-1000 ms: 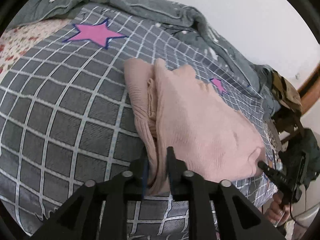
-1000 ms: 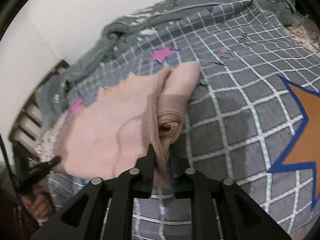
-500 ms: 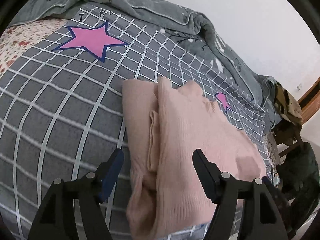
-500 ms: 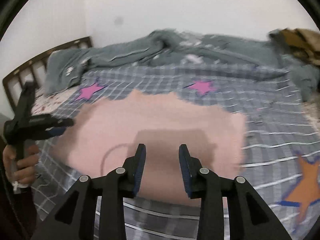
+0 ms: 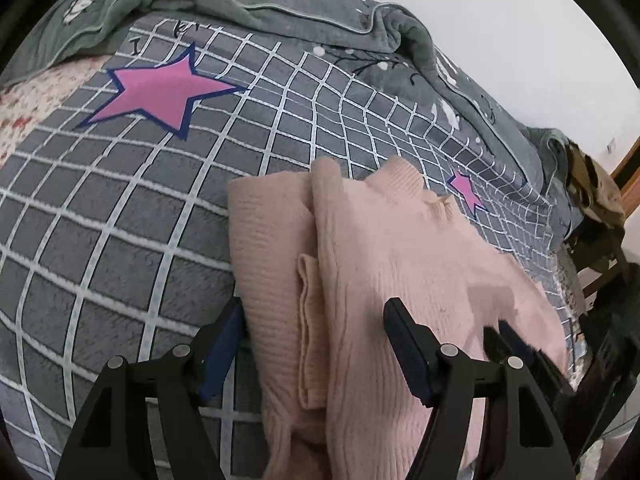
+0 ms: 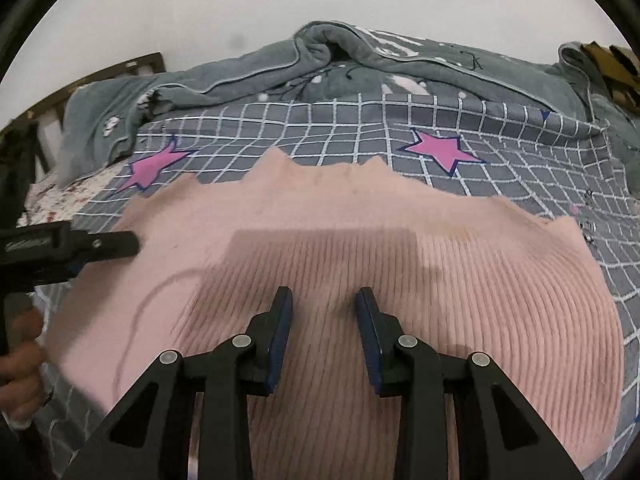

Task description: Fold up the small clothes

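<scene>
A pink ribbed sweater (image 5: 400, 248) lies folded on the bed, its doubled-over edge running toward me in the left wrist view. My left gripper (image 5: 315, 306) is open, its jaws standing either side of that folded edge without pressing it. In the right wrist view the sweater (image 6: 360, 232) spreads wide and flat. My right gripper (image 6: 323, 292) hovers over it, open, with nothing between its pads. One of the left gripper's fingers (image 6: 116, 243) reaches in from the left edge. The right gripper (image 5: 508, 344) shows blurred at the sweater's right end.
The bed cover (image 5: 120, 220) is grey check with pink stars (image 6: 440, 148). A grey blanket (image 6: 280, 68) is bunched along the wall side. A wooden headboard (image 6: 132, 66) stands at far left, a chair piled with clothes (image 5: 592, 192) at the right. A hand (image 6: 20, 360) holds the left gripper.
Both grippers were shut on the sweater's folded edges; they have let go and opened. The right one swung round and now faces the sweater's broad side.
</scene>
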